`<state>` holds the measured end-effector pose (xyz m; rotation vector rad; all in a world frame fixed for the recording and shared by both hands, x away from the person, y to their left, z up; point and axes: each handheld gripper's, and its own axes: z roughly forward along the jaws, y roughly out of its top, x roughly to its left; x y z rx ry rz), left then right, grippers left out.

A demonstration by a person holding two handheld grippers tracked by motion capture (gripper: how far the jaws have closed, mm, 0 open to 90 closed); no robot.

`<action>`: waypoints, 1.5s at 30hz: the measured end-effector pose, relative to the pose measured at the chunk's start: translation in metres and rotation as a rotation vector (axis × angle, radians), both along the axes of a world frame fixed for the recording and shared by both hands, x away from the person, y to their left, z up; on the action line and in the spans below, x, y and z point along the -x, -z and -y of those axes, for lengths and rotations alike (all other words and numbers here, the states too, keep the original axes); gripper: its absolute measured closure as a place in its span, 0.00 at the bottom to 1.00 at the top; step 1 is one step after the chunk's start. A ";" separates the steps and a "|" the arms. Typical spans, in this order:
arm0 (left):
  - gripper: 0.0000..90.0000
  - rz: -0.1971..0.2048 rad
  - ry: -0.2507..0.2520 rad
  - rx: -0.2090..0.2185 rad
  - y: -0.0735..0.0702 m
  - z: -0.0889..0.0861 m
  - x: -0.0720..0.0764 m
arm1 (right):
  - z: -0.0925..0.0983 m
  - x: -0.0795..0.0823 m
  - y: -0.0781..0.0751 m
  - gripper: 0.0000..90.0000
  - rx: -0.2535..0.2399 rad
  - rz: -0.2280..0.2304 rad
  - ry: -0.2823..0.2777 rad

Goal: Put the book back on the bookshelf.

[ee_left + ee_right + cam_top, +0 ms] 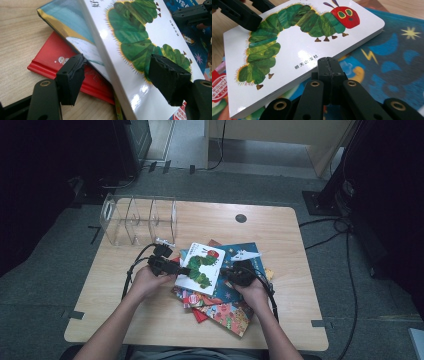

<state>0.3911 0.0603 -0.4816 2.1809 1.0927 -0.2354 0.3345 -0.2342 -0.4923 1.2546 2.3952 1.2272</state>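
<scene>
A white board book with a green caterpillar point(202, 265) lies tilted on top of a pile of picture books in the middle of the table. My left gripper point(182, 270) is open, its jaws straddling the book's left edge point(130, 82): one pad point(170, 77) rests over the cover, while the other pad point(72, 77) stands off below the edge. My right gripper point(225, 271) is shut with nothing in it, and its closed tip point(328, 65) sits against the book's right edge point(294, 82). The left gripper's jaw point(242, 15) also shows at the book's far corner.
Under the white book lie a blue starry book point(245, 252), a red book point(50, 62) and a colourful one point(227, 315). A clear acrylic divider rack point(137, 220) stands at the table's back left. The wooden table point(285, 240) ends near the person's forearms.
</scene>
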 end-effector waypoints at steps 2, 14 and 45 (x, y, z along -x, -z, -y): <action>0.31 -0.030 0.002 0.013 0.002 0.000 0.000 | -0.006 0.001 0.000 1.00 0.000 0.002 -0.016; 0.34 -0.036 -0.003 -0.047 -0.013 0.000 -0.001 | -0.023 0.004 -0.002 1.00 0.017 -0.005 -0.047; 0.86 -0.098 0.191 -0.226 -0.099 0.043 -0.026 | -0.053 0.009 0.002 0.82 -0.022 0.031 -0.124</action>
